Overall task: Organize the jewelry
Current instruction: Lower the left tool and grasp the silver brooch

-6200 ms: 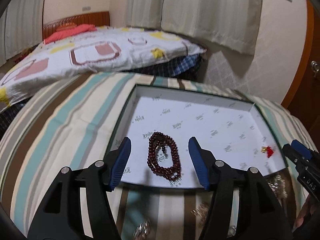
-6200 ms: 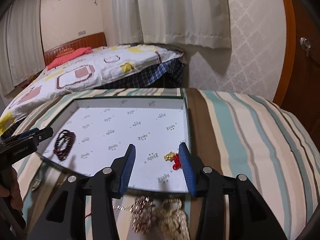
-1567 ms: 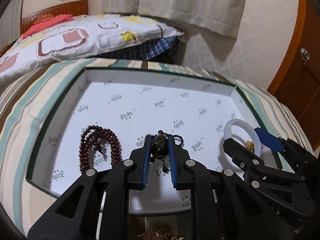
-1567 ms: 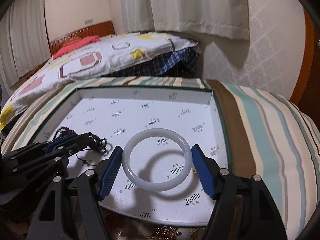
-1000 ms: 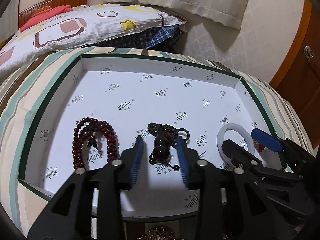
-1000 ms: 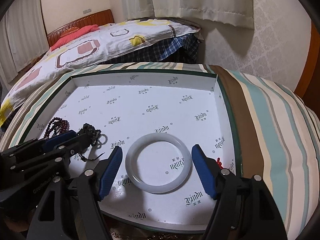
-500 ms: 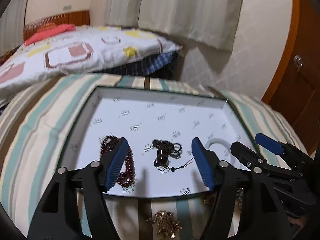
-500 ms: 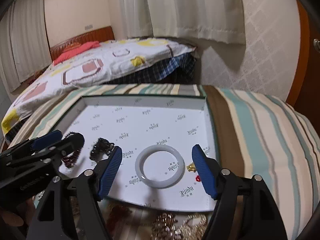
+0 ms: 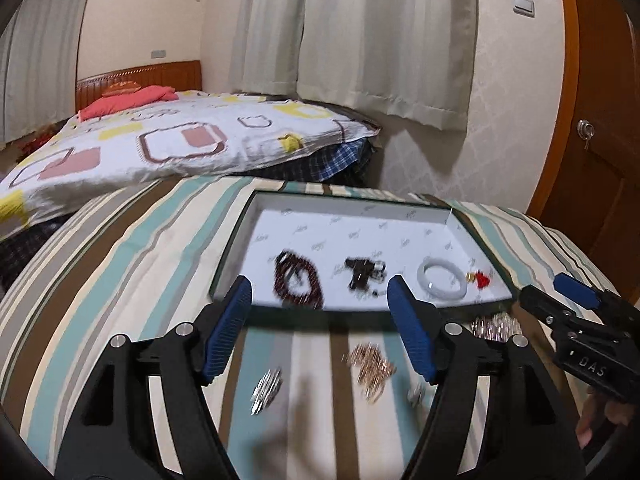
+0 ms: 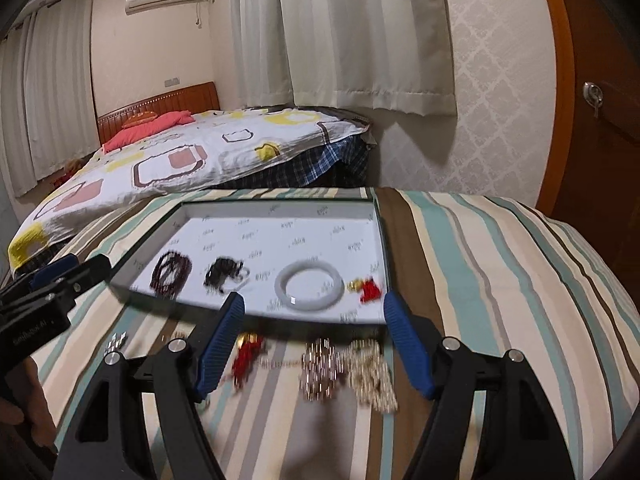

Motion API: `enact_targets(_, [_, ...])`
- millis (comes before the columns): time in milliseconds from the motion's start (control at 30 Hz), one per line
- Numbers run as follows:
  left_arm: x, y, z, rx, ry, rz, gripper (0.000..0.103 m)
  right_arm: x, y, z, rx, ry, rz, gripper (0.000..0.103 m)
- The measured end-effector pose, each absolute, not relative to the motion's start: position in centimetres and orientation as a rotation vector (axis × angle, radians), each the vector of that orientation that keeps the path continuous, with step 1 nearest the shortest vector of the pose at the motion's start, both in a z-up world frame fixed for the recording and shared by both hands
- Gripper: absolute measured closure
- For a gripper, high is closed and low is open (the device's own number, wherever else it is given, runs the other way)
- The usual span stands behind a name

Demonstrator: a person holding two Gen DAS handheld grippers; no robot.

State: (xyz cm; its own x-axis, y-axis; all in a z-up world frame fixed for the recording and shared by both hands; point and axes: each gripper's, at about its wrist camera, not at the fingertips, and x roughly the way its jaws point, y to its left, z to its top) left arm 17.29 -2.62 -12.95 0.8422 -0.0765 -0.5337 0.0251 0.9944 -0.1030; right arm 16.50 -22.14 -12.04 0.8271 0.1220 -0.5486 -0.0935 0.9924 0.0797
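Note:
A shallow white-lined box [image 9: 352, 210] [image 10: 280, 204] lies on the striped cloth. In a row inside it lie a dark red bead string [image 9: 298, 280] [image 10: 172, 270], a black bead string [image 9: 362, 272] [image 10: 224, 272], a white bangle [image 9: 442, 280] [image 10: 310, 283] and a small gold and red charm [image 9: 478, 279] [image 10: 366, 287]. My left gripper [image 9: 320, 334] is open and empty, held back above the cloth in front of the box. My right gripper [image 10: 314, 340] is open and empty, also in front of the box.
Loose jewelry lies on the cloth before the box: a silver piece [image 9: 266, 390], a rose-gold chain [image 9: 372, 370] [image 10: 320, 368], a pale gold chain [image 10: 370, 374], a red and gold piece [image 10: 246, 354]. A bed [image 9: 160, 148] stands behind, a wooden door [image 9: 600, 120] at the right.
Both grippers have let go of their pieces, the black beads and the white bangle, inside the box. Both have drawn back and up, open, so the loose jewelry in front shows.

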Motion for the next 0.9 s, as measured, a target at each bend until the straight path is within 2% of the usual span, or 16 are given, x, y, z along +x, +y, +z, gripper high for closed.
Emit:
enact_targets(367, [13.3,-0.6,-16.0,-0.109,0.658,-0.013,0.034,12.1,-21.8,-14.4,0.037,0.631,0.122,0.033])
enact_targets(667, [14.0,-0.3,-17.2,-0.094,0.698,-0.001,0.035,11.6,-21.5,-15.5,0.045,0.653,0.135,0.033])
enact_targets(767, [14.8,-0.1,-17.6,-0.1,0.719,0.0,0.038,11.4,-21.4,-15.6,0.045,0.658,0.136,0.033])
enact_targets(800, [15.3,0.0,-17.8,-0.098,0.73,-0.001,0.043,11.5,-21.4,-15.7,0.046,0.661,0.137,0.033])
enact_targets(900, [16.5,0.0,-18.3,-0.091,0.765,-0.007,0.05,11.7,-21.3,-15.8,0.052,0.667,0.14,0.033])
